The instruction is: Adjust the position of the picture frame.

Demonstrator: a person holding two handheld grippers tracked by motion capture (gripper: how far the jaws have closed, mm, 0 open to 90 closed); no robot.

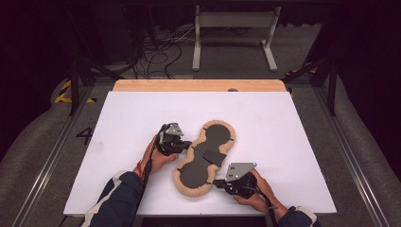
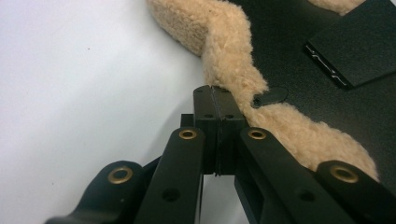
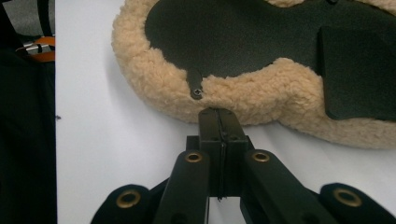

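Grippers, left (image 1: 185, 144) and right (image 1: 218, 182), both clenched empty (2 total), touch the peanut-shaped black pad with tan fleece edging (image 1: 206, 158).

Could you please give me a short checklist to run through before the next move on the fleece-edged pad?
1. Left tool jaws shut, nothing clamped between them: ok.
2. Right tool jaws shut, nothing between them: ok.
3. Left tool tip at the fleece-edged pad, at its narrow waist: ok; whether it presses the fleece cannot tell.
4. Right tool tip lined up with the small black tab on the pad's near edge: ok; contact cannot tell.
5. Pad lying flat, dark side up, on the white table: ok.
6. Loose black flap lying on the pad, away from both tools: ok.
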